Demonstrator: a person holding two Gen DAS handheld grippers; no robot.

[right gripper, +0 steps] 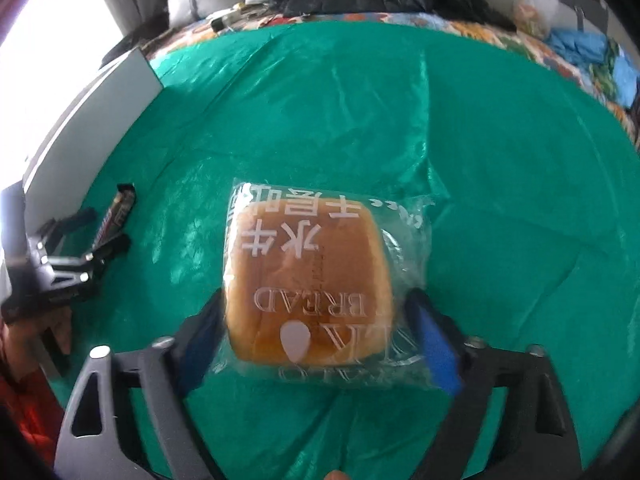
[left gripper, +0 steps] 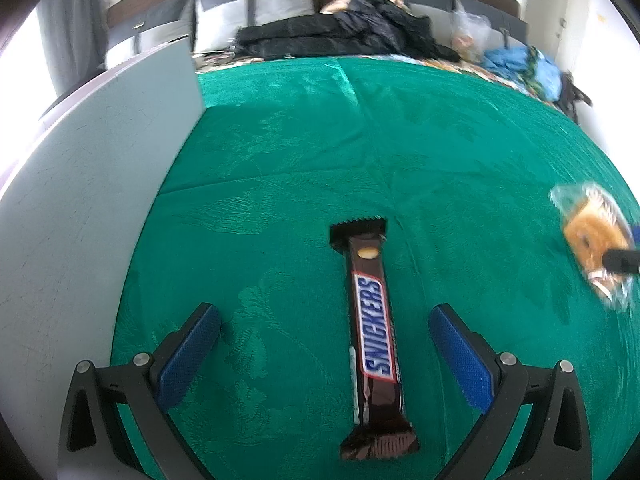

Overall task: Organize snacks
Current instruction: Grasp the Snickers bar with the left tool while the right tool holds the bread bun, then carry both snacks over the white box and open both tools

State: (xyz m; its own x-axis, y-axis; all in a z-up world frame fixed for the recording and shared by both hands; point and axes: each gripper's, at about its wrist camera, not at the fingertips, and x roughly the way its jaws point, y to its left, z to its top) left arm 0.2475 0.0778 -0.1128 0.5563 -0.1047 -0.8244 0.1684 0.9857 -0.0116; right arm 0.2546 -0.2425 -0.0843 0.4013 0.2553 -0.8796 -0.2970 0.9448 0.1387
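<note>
Snickers bar (left gripper: 374, 340) is my landmark, lying flat on the green cloth (left gripper: 460, 152) lengthwise between the fingers of my left gripper (left gripper: 325, 350). In the left wrist view those jaws stand wide apart, each blue pad well clear of the wrapper, so nothing is gripped on that side. Left of the bar runs a pale grey board (left gripper: 88, 200); far to its right I can see the bagged bread (left gripper: 592, 240), blurred, with a dark fingertip of the other tool at its near edge.

From the right wrist view, the bread (right gripper: 310, 280) sits in its clear bag between the fingers of my right gripper (right gripper: 320, 336), well to the right of the Snickers bar (right gripper: 116, 216). The jaws are spread wide around it. The left pad looks to be against the bag's side; the right pad (right gripper: 438, 356) overlaps the loose film at the corner, and I cannot tell whether it presses the loaf itself.

My judgement: the step in hand is taking hold of the bread. I would centre the loaf between the pads first, then close gently, because soft bread will crush and slack film alone will slip. I would grip the loaf's body, not the bag's edge, and lift straight before carrying it toward the bar.
</note>
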